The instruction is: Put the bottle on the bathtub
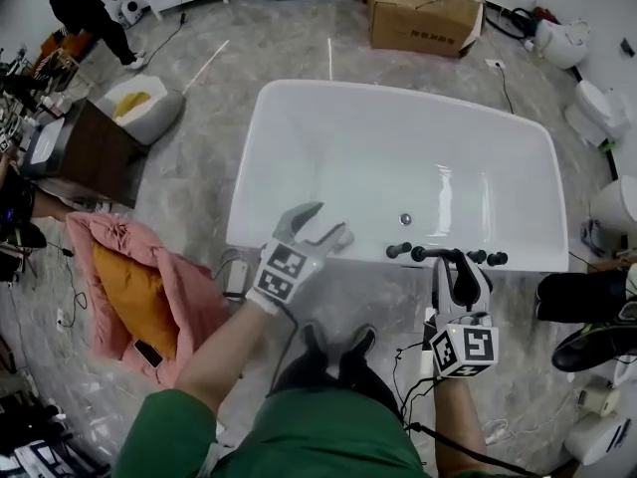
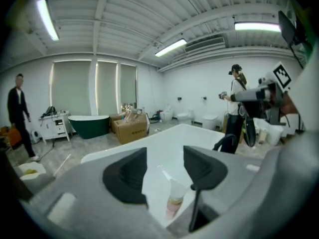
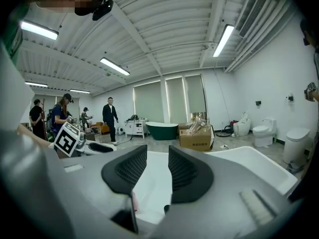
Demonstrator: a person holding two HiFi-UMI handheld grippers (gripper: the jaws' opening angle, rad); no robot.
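Observation:
The white bathtub fills the middle of the head view. My left gripper hangs over its near rim, jaws spread wide and holding nothing. In the left gripper view a small bottle, with a white top and a pinkish lower part, shows low in the gap of that gripper, against the white tub. The gripper hides the bottle in the head view. My right gripper is at the near rim by the black faucet fittings. Its jaws stand a narrow gap apart with nothing between them.
A cardboard box sits beyond the tub. Pink and orange cloth lies on the floor at the left, toilets stand at the right, and a person walks at the far left. Cables run by my feet.

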